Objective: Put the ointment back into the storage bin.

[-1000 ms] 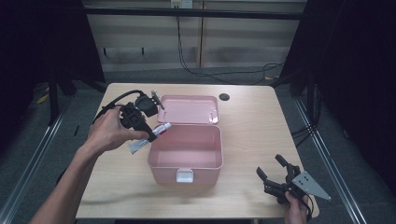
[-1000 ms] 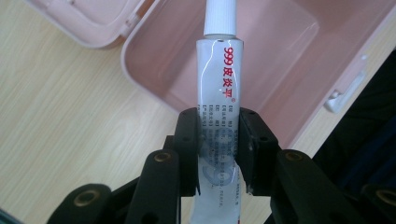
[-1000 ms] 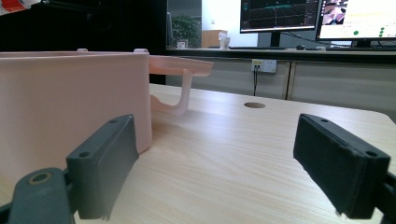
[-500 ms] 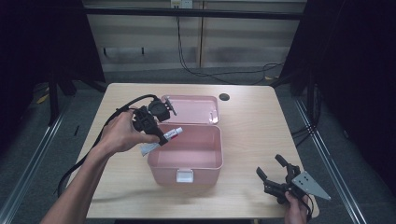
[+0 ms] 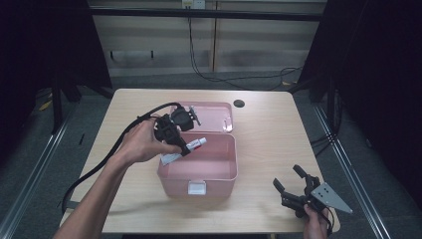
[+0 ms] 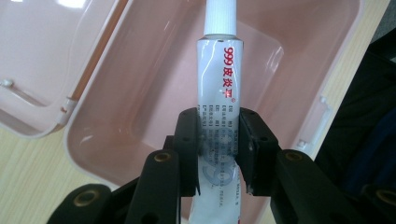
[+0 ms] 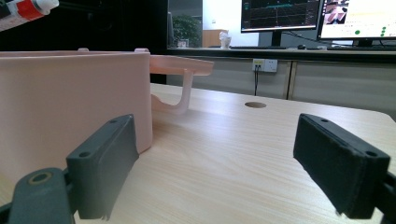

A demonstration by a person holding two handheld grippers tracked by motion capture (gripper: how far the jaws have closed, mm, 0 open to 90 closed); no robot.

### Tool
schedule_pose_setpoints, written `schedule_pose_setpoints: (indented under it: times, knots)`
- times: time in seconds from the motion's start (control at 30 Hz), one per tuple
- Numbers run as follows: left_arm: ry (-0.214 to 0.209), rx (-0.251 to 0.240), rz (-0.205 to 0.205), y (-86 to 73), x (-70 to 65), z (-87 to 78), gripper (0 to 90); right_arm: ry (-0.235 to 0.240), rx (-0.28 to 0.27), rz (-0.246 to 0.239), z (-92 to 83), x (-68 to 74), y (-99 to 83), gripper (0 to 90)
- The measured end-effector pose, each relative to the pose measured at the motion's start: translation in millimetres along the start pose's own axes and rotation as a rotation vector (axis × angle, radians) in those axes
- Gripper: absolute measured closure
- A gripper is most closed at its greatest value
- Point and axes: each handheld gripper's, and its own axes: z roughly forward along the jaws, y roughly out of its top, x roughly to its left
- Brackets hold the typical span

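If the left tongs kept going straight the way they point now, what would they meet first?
Probably the bare floor of the open pink box: the left tongs, shut on the tube, aim into it, cap first. Depth is uncertain.

- Counter (image 5: 278, 139): light wood-grain top, rectangular, with rounded corners.
- Round cable hole (image 5: 239, 103) near the far edge, just right of centre; also seen in the right gripper view beyond the box.
- Pink plastic box (image 5: 199, 174) stands directly on the counter, left of centre, open; front latch faces the near edge.
- Box lid (image 5: 219, 117) is hinged back, lying toward the far edge.
- Right half of the surface bare wood.
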Motion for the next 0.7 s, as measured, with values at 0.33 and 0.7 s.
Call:
schedule_pose_setpoints:
  times: [0.33, 0.7]
  knots:
    - [-0.016, -0.01, 0.032, 8.6, -3.3, 10.0, 71.0, -0.001, -0.001, -0.001, -0.1, 0.0, 0.0, 12.8]
    - [-0.048, 0.005, 0.055, 14.3, -6.2, 28.2, 71.0, -0.001, -0.001, -0.002, 0.0, 0.0, 0.0, 12.8]
